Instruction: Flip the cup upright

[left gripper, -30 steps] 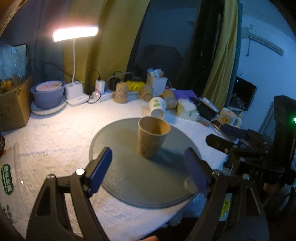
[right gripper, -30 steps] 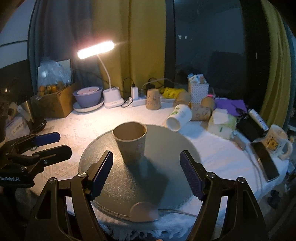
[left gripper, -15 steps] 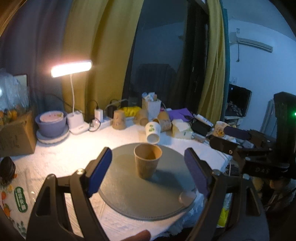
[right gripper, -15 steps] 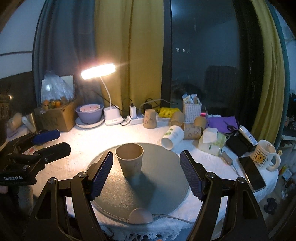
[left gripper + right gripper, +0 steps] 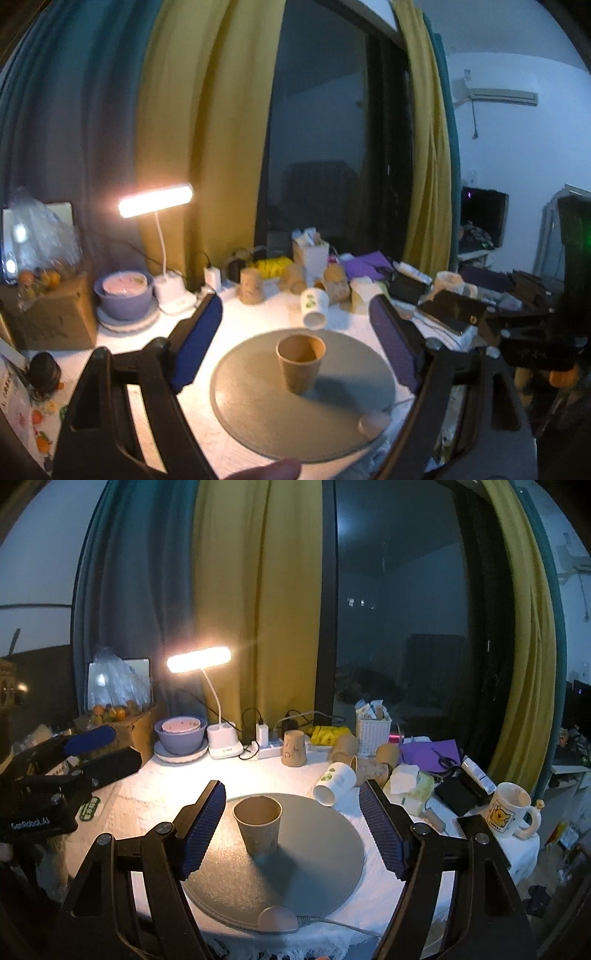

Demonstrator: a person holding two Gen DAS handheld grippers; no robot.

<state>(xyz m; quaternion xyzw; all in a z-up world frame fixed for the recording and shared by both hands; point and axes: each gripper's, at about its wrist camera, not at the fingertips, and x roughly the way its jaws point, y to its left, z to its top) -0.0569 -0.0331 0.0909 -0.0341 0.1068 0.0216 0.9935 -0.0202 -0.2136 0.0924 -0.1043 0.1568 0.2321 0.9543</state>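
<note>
My surface, under a white cloth, carries a round grey mat at its near edge; a lit lamp, purple bowl and scattered cups line its far edge.

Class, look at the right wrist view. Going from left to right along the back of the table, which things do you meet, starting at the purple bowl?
purple bowl → lamp base → upside-down brown cup → white basket → purple cloth → bear mug
</note>
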